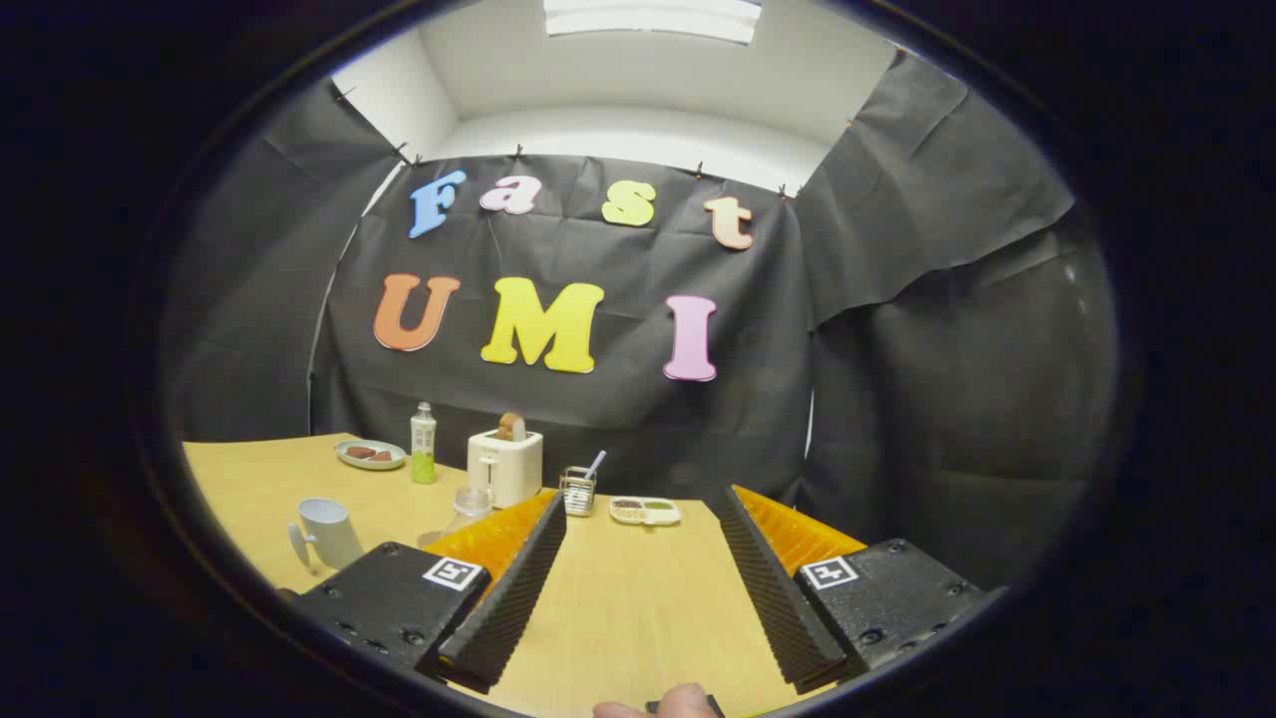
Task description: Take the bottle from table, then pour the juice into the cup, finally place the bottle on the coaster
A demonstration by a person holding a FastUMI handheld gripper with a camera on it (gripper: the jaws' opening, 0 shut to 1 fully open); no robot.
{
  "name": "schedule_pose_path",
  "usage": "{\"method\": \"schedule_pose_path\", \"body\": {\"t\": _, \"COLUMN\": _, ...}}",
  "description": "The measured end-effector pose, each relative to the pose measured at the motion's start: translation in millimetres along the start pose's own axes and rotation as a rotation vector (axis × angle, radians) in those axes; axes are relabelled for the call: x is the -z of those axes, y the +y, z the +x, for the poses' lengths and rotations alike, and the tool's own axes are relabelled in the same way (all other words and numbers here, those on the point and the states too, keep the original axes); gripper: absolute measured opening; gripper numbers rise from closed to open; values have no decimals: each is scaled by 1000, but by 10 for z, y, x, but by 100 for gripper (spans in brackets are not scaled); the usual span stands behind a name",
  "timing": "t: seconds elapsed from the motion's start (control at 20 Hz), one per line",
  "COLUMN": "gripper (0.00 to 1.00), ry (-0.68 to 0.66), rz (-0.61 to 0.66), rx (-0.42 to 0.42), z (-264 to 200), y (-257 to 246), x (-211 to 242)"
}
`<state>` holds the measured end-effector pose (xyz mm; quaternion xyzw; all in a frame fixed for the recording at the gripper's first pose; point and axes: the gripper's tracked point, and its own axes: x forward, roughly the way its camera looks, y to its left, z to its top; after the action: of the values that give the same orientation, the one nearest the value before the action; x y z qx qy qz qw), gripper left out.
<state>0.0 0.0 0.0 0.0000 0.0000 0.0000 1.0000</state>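
Note:
A green juice bottle (424, 444) with a white cap and label stands upright on the wooden table (628, 608), far beyond my left finger, between a plate and a toaster. A pale mug (325, 534) with a handle stands nearer, to the left of the left finger. A small clear glass (469, 506) is partly hidden behind the left finger's tip. My gripper (643, 499) is open above the table, its fingers wide apart with only bare tabletop between them. It is far from the bottle.
A white toaster (506, 465) holding a slice of bread stands right of the bottle. A plate (370, 455) with brown food lies to the bottle's left. A small wire holder (578, 491) and a divided dish (645, 511) sit just ahead of the fingers. A person's fingertip (666, 702) shows at the gripper's base.

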Motion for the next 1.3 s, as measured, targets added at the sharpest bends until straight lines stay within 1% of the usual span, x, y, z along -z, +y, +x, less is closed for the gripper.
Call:
{"method": "schedule_pose_path", "body": {"t": 0.4, "gripper": 100, "ry": -38, "rz": -24, "rx": 0, "z": -104, "y": 32, "x": -80}}
{"method": "schedule_pose_path", "body": {"t": 0.85, "gripper": 100, "ry": 0, "rz": 1, "rx": -27, "z": -99, "y": 137, "x": -5}}
{"method": "schedule_pose_path", "body": {"t": 1.1, "gripper": 100, "ry": 20, "rz": 46, "rx": -41, "z": -67, "y": 193, "x": 53}}
{"method": "schedule_pose_path", "body": {"t": 1.3, "gripper": 100, "ry": 79, "rz": 69, "rx": -81, "z": -28, "y": 305, "x": 194}}
